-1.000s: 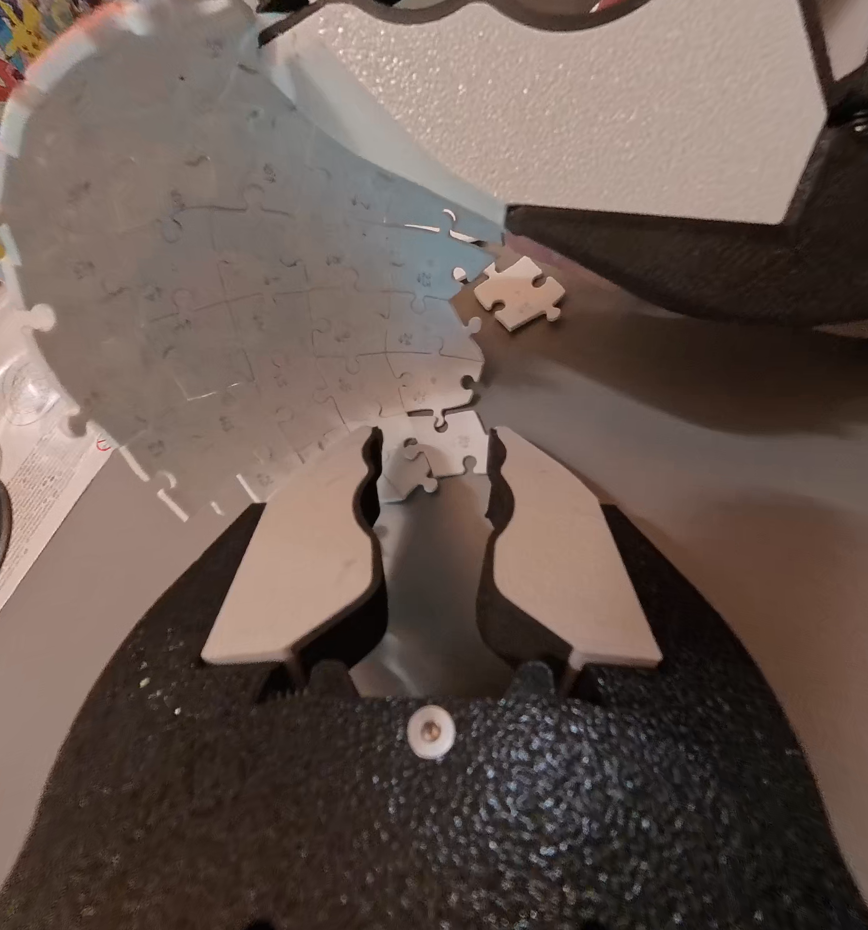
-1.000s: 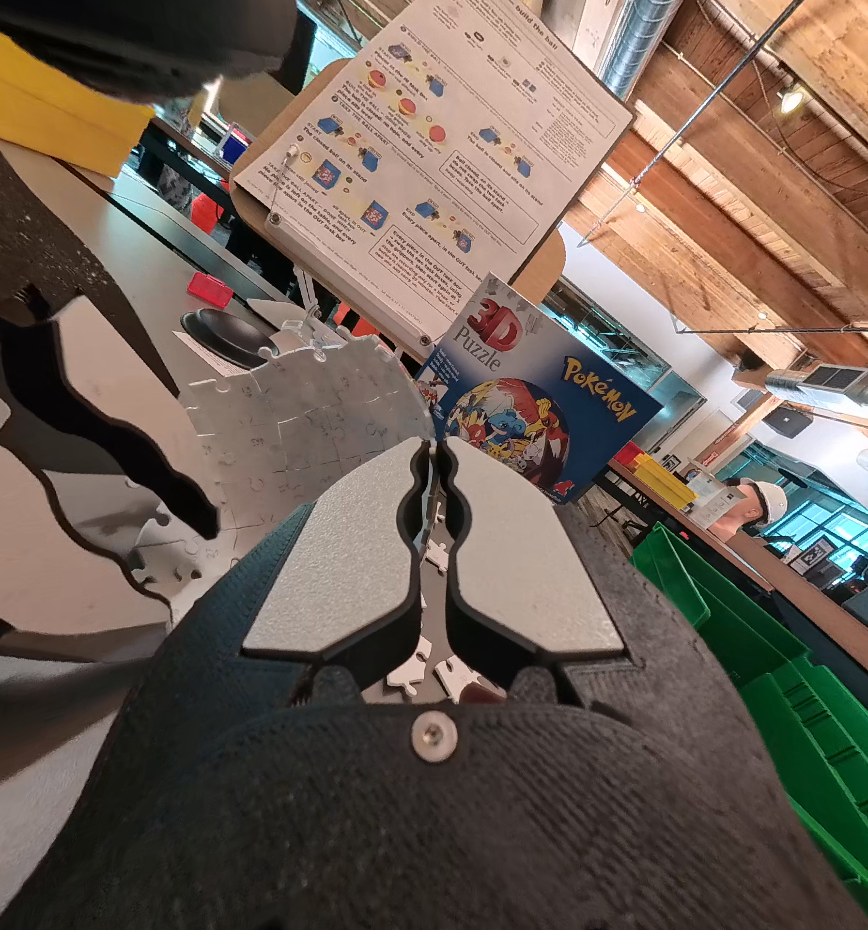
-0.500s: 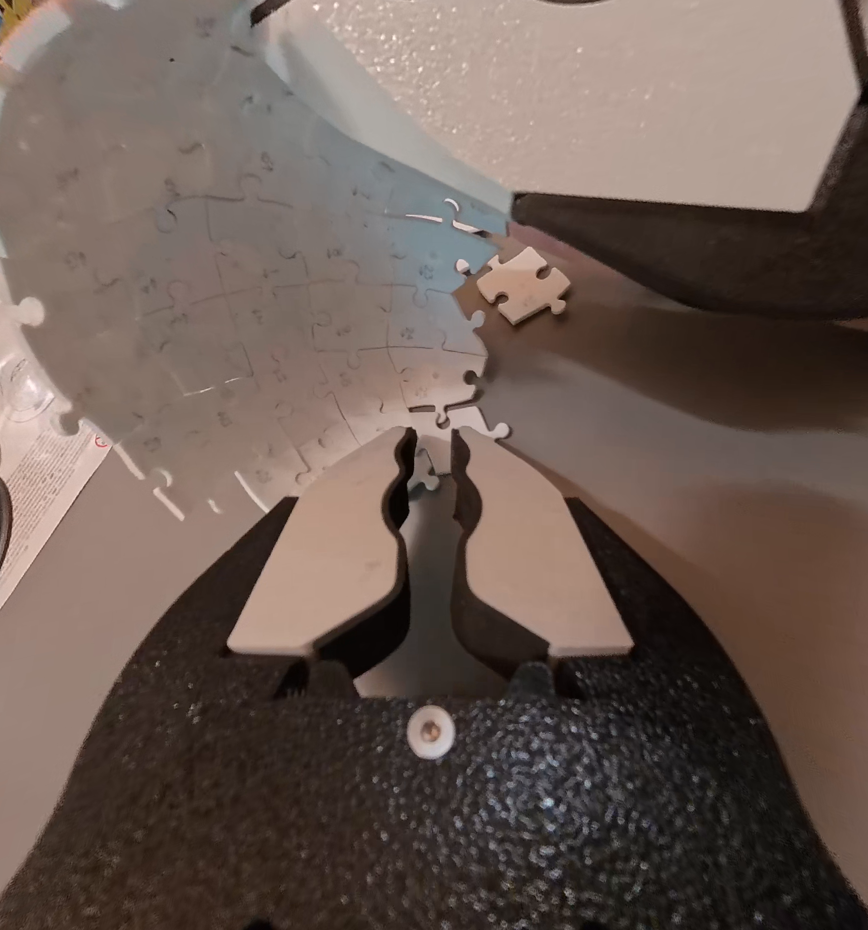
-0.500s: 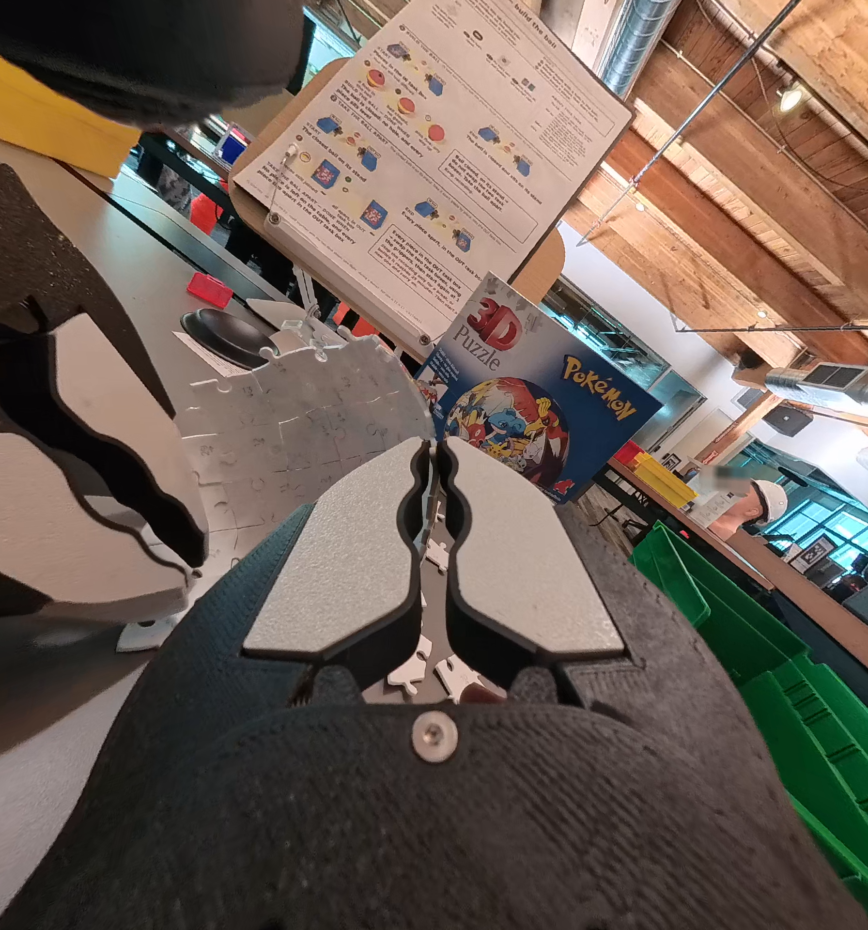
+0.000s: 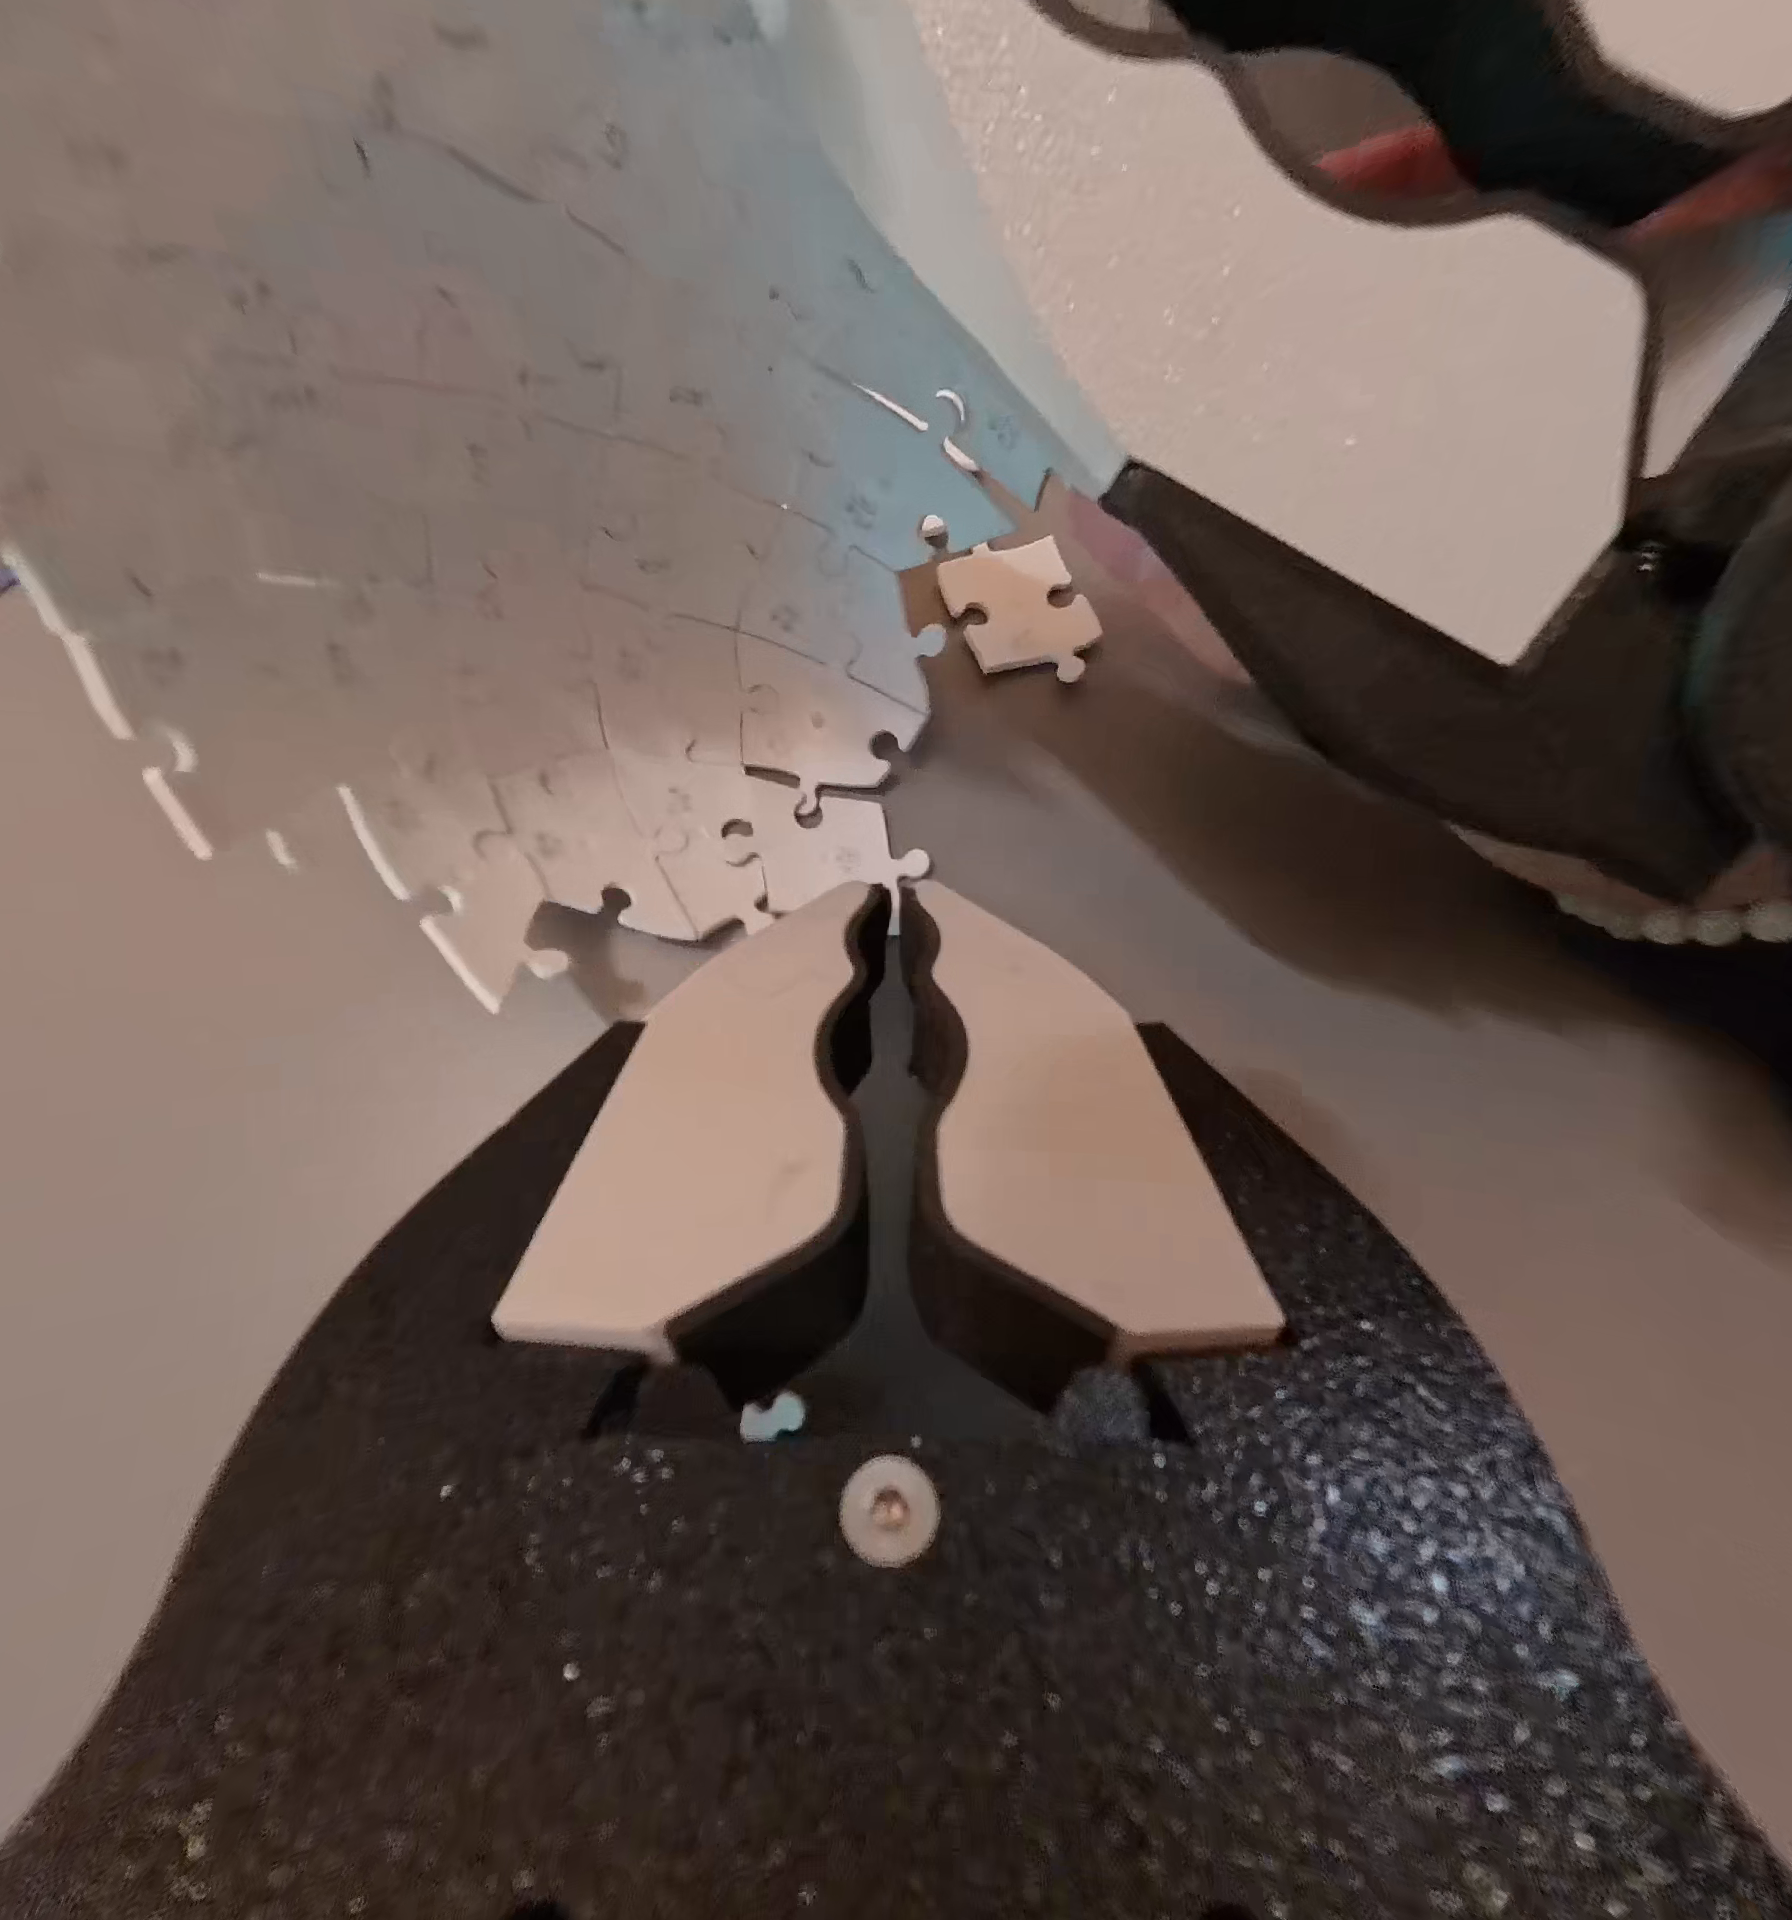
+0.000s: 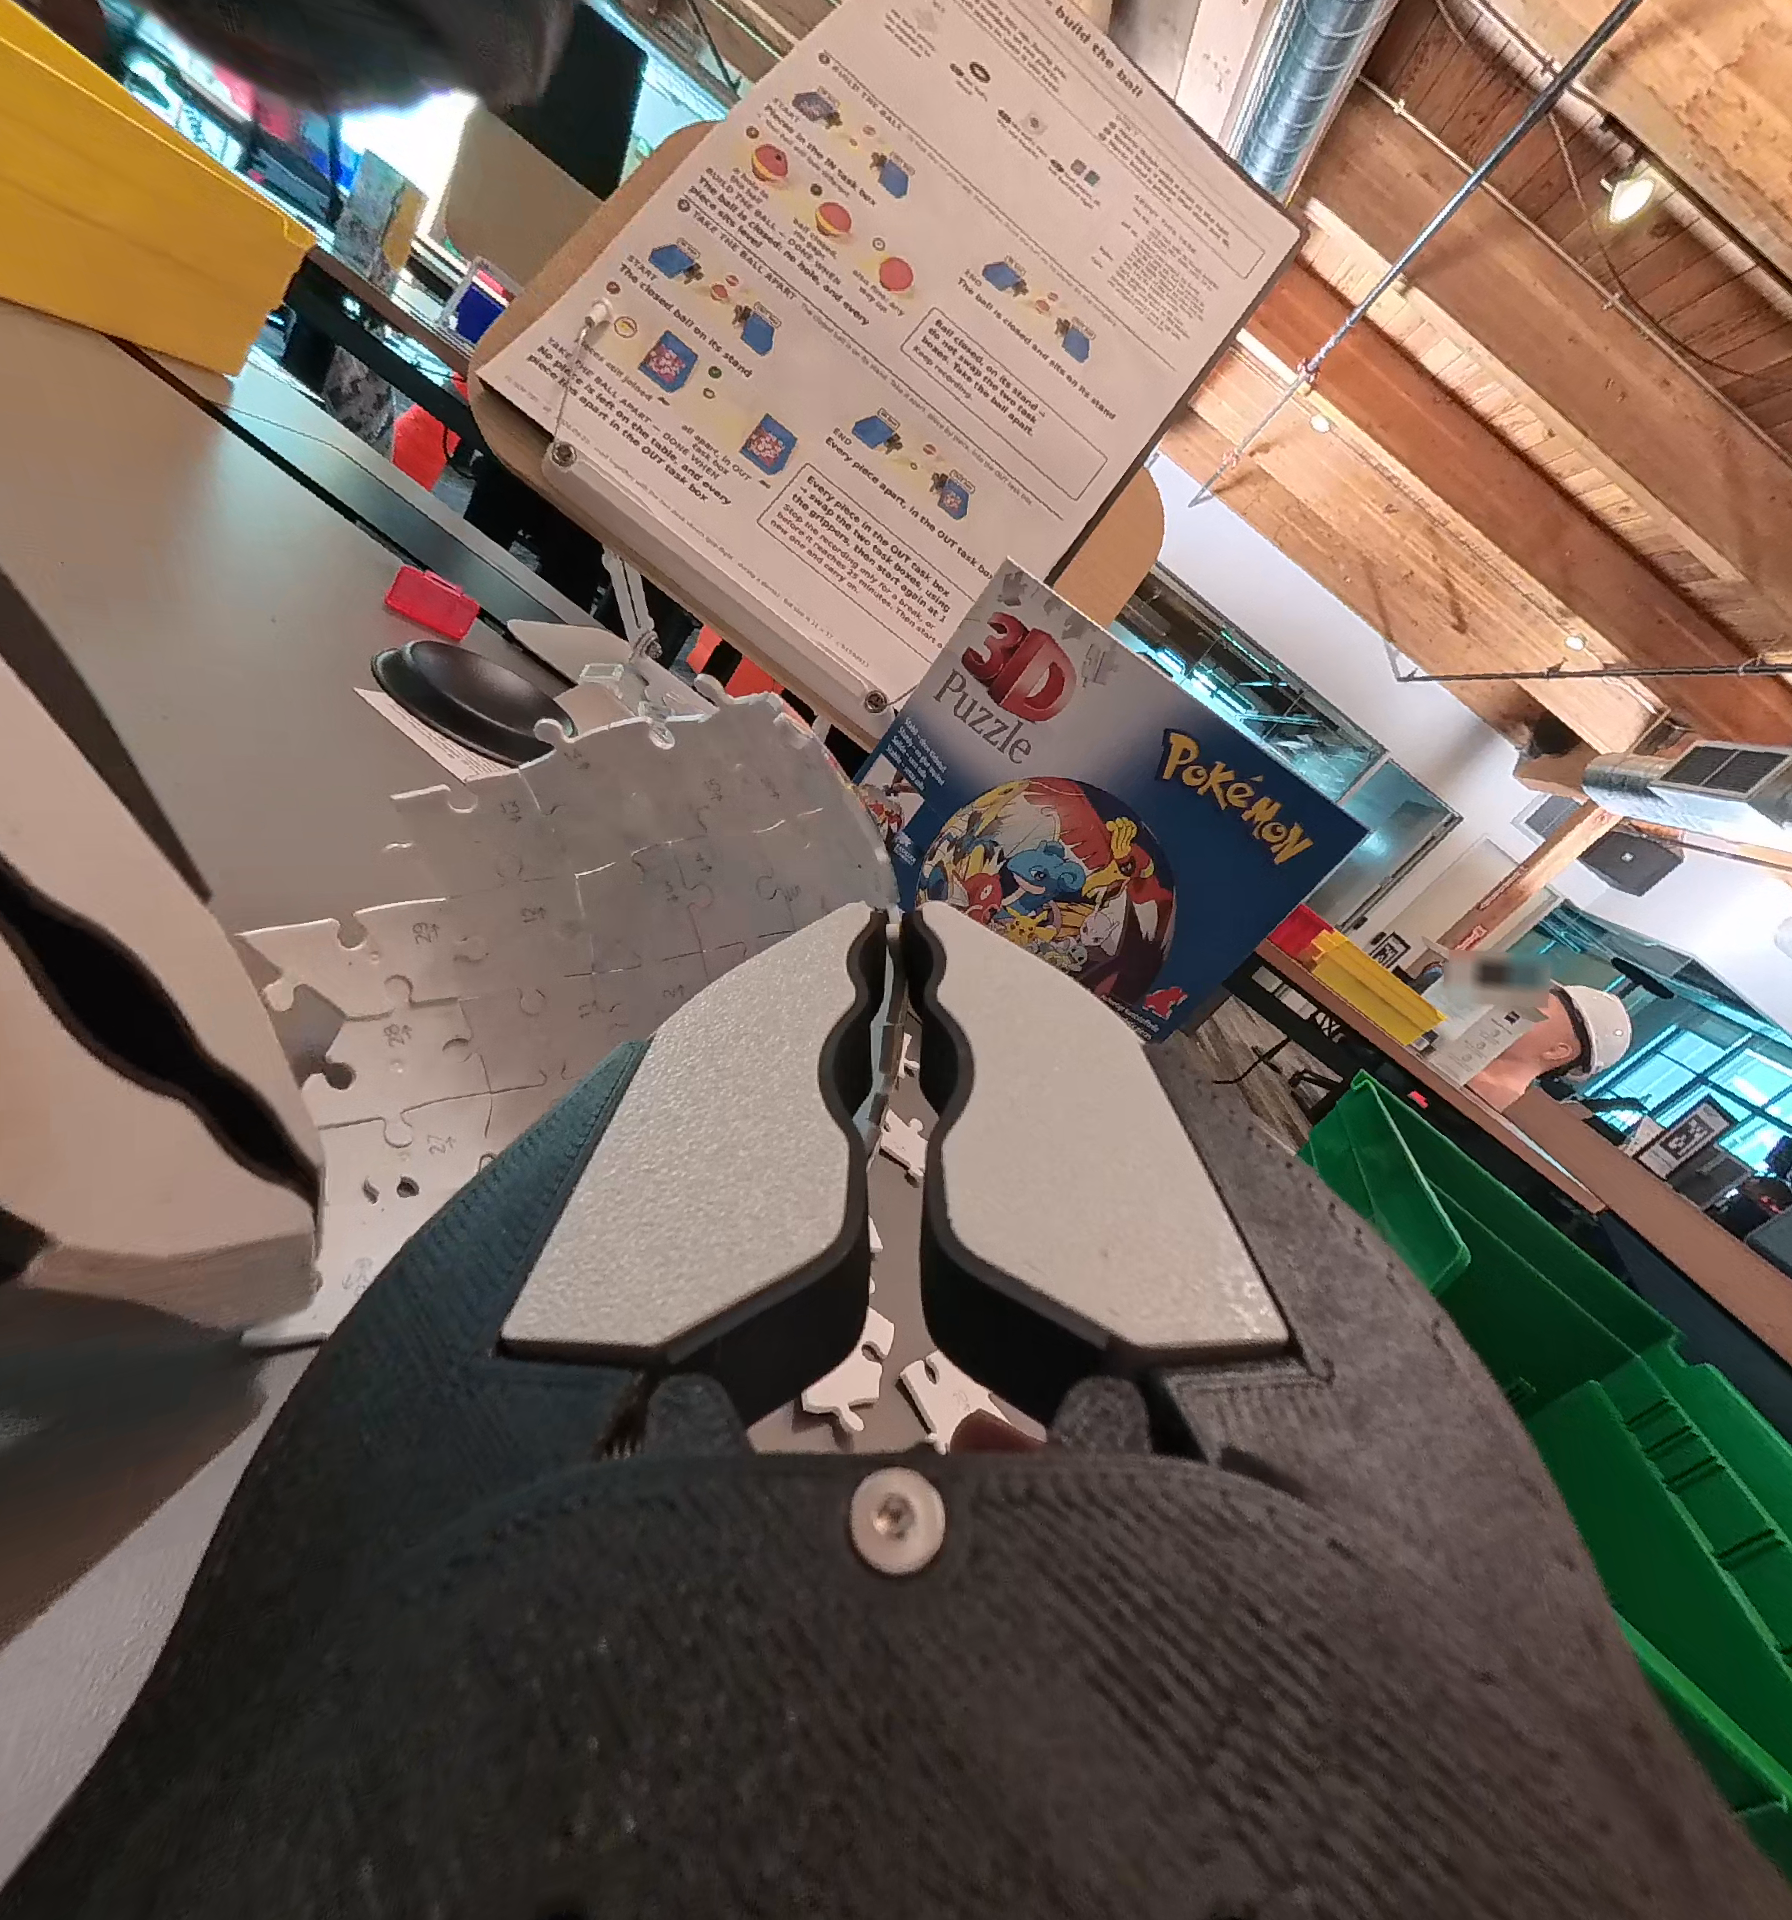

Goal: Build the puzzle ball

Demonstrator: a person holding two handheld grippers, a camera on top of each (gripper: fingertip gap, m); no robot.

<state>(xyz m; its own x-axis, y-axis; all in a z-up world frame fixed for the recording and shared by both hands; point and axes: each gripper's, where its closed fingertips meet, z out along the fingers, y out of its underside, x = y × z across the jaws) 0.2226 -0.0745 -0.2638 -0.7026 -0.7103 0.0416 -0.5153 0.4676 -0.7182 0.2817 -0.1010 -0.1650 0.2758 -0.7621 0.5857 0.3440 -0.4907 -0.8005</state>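
Note:
The partly built puzzle ball is a curved grey shell of joined pieces (image 5: pixel 435 499), with its blank inner side facing me; it also shows in the right wrist view (image 6: pixel 601 914). My left gripper (image 5: pixel 897 920) is shut at the shell's lower rim, with the thin edge of a puzzle piece (image 5: pixel 896 906) between its tips. My right gripper (image 6: pixel 894 925) is shut on the shell's rim, whose thin edge runs between its fingers. The right gripper fills the upper right of the left wrist view (image 5: pixel 1494 343). A loose white piece (image 5: pixel 1022 618) lies on the table beside the shell.
Past the shell are the blue puzzle box (image 6: pixel 1110 862), an instruction sheet on a clipboard (image 6: pixel 871 312), a black dish (image 6: pixel 466 696) and a small red block (image 6: pixel 430 597). A green bin (image 6: pixel 1598 1403) stands right, a yellow bin (image 6: pixel 92 208) far left. Loose pieces (image 6: pixel 850 1382) lie under my right gripper. The gap from one gripper's tips to the other's is roughly 11 cm.
My left gripper's fingers have closed from wide open to shut on the piece at the shell's lower rim. The right gripper has stayed shut on the shell.

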